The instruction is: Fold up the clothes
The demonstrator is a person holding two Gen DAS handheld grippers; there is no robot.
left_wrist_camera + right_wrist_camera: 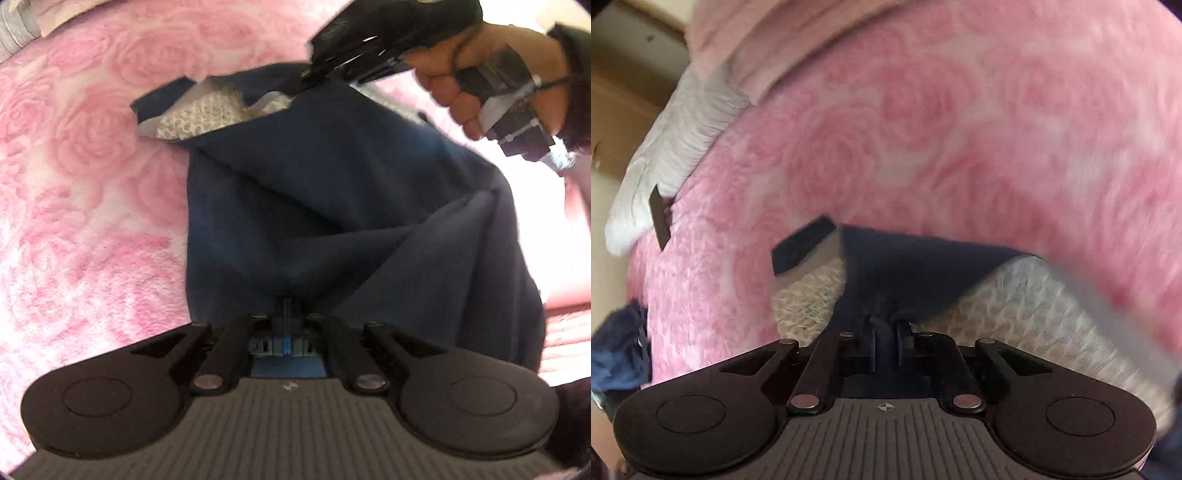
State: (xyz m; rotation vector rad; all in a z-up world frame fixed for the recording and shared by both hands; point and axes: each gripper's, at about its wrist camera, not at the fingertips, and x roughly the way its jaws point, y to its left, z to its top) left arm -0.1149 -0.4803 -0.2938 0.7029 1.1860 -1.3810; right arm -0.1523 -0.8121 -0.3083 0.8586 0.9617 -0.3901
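Observation:
A navy blue garment [332, 206] with a pale patterned lining [199, 114] lies bunched on a pink rose-patterned blanket [81, 192]. My left gripper [291, 310] is shut on the near fold of the navy garment. My right gripper [306, 75] shows at the top of the left wrist view, held in a hand, pinching the garment's far edge. In the right wrist view my right gripper [886, 325] is shut on the navy cloth [905, 266], with the pale lining [1015, 314] spread on either side.
The pink blanket [960, 129] covers the bed. A grey-white cloth [672, 147] lies at its far left edge, next to wooden furniture [617, 92]. A small dark flat piece [661, 218] rests by it. More blue fabric [620, 350] sits at the left.

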